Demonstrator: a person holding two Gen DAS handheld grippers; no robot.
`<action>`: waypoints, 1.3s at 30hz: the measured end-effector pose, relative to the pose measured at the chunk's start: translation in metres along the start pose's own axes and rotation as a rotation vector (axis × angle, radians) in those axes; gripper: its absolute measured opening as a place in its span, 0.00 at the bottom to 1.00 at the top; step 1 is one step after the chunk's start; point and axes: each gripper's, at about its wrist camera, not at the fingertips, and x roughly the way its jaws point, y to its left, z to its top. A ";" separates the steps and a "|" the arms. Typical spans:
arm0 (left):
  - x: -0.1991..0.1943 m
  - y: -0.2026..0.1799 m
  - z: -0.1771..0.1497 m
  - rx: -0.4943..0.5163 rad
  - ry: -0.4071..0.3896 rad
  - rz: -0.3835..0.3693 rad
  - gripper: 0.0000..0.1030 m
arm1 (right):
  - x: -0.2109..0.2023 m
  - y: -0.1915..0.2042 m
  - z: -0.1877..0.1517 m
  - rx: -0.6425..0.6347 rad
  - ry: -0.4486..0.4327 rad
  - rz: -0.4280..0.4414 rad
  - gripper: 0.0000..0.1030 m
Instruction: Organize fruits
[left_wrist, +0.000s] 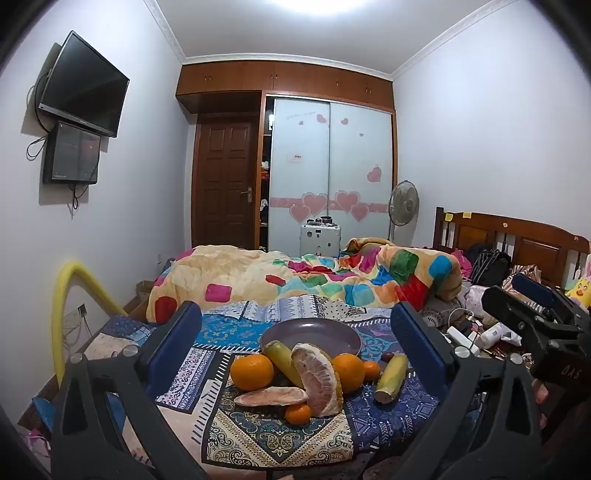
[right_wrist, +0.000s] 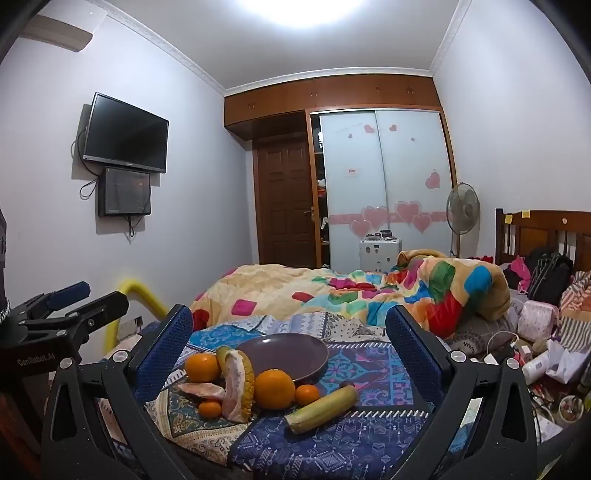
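A pile of fruit lies on a patterned bedspread (left_wrist: 273, 439), at six o'clock of a purple plate (left_wrist: 314, 334): an orange (left_wrist: 252, 371), pomelo segments (left_wrist: 319, 380), bananas, small tangerines. Only the left wrist view shows the right gripper (left_wrist: 532, 295) at three o'clock. Only the right wrist view shows the left gripper (right_wrist: 86, 295) at nine o'clock, its body printed "GenRobot.AI", and a banana (right_wrist: 322, 406) lying apart at five o'clock of the pile. Both grippers gape fully wide, gripping and touching nothing, the fruit framed between their blue pads.
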 end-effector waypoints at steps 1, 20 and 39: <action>0.000 0.000 0.000 0.002 -0.003 0.001 1.00 | 0.000 0.000 0.000 0.002 -0.003 0.001 1.00; 0.000 -0.002 0.001 0.008 -0.026 0.005 1.00 | -0.003 0.000 0.003 0.005 -0.010 0.003 1.00; -0.002 -0.001 0.003 0.012 -0.031 0.008 1.00 | -0.004 0.002 0.003 0.008 -0.015 0.010 1.00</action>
